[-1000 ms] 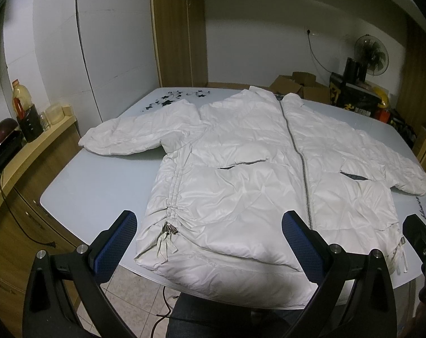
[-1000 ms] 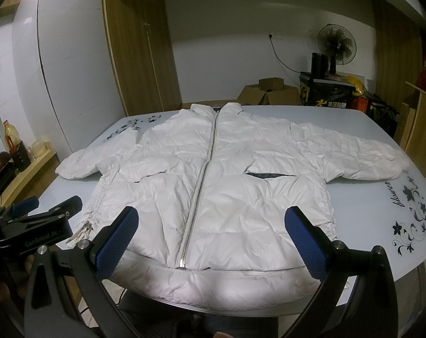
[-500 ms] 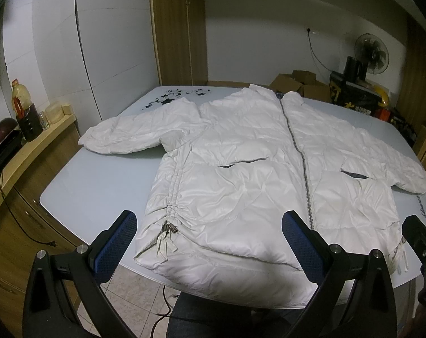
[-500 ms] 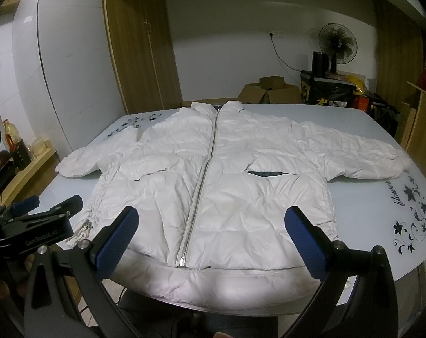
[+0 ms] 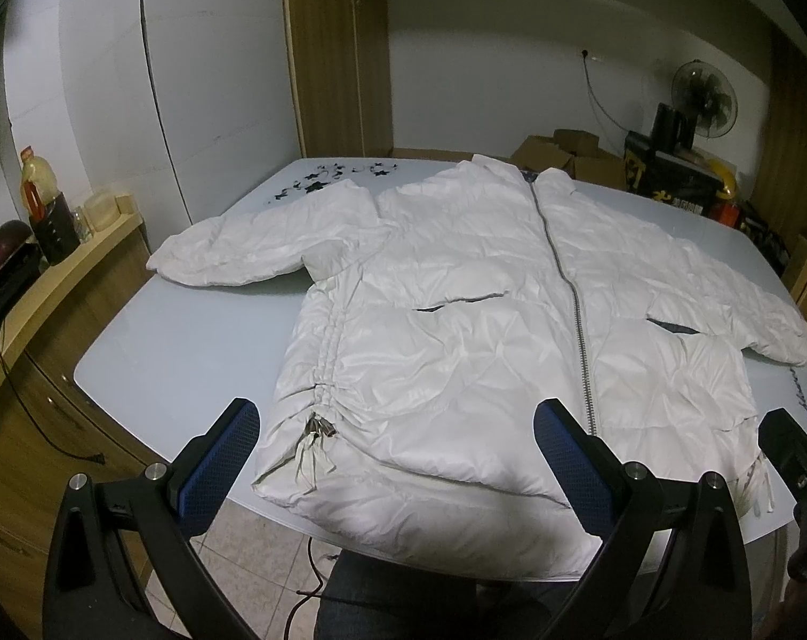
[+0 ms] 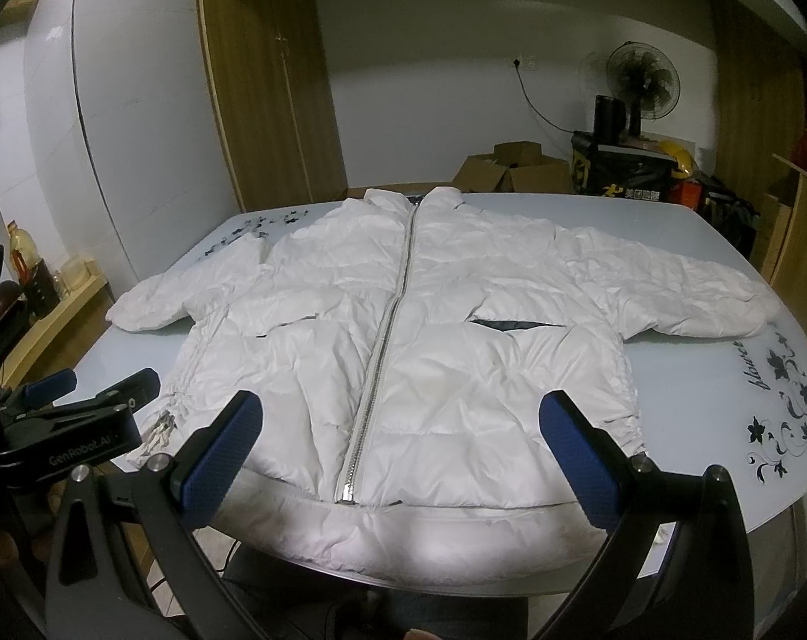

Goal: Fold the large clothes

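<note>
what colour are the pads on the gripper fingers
Blue, with a fine textured surface, on black fingers. The right wrist view shows the pads best; the left gripper's match.

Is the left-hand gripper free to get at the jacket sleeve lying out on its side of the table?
Probably yes. The left gripper hangs open near the jacket's hem, and only bare table lies between it and the left sleeve. Nothing rests on the sleeve, though it lies farther off than the hem.
</note>
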The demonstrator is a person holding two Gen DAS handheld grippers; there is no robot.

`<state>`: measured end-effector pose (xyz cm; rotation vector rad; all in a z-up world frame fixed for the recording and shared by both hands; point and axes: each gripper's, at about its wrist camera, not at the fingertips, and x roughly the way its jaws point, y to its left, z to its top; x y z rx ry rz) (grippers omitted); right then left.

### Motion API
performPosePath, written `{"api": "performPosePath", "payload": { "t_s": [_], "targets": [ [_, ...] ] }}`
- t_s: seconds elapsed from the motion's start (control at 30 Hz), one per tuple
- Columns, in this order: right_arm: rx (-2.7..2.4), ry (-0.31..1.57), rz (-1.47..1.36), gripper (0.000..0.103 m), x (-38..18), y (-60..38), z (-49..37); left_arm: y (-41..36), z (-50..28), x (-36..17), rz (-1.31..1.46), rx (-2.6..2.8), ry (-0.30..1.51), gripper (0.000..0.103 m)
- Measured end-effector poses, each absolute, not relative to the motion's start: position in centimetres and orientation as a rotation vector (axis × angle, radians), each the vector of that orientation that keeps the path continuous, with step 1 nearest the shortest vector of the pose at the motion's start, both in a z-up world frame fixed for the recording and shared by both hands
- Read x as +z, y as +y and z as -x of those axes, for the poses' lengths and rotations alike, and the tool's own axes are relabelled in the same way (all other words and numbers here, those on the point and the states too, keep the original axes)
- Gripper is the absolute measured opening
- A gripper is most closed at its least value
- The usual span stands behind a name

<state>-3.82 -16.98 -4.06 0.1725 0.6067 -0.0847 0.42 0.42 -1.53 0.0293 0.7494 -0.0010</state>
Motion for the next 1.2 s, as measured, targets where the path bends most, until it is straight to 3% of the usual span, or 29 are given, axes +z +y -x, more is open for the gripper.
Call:
{"api": "performPosePath", "payload": {
  "t_s": [0.97, 1.03, 1.2],
  "targets": [
    [-0.082, 0.630, -0.176, 0.103, -3.9, -16.8, 3.1, 0.9, -1.2, -2.1, -0.023, -0.026, 0.791, 0.103],
    [-0.079, 0.632, -0.183, 0.103, -4.0, -16.9, 3.0, 2.2, -1.9, -2.1, 0.064, -0.103, 0.811, 0.103],
    [-0.096, 0.658, -0.202, 0.103, -5.0, -17.7, 2.2, 14.7, -10.2, -5.1, 0.738, -0.426, 0.940, 0.103]
  ]
}}
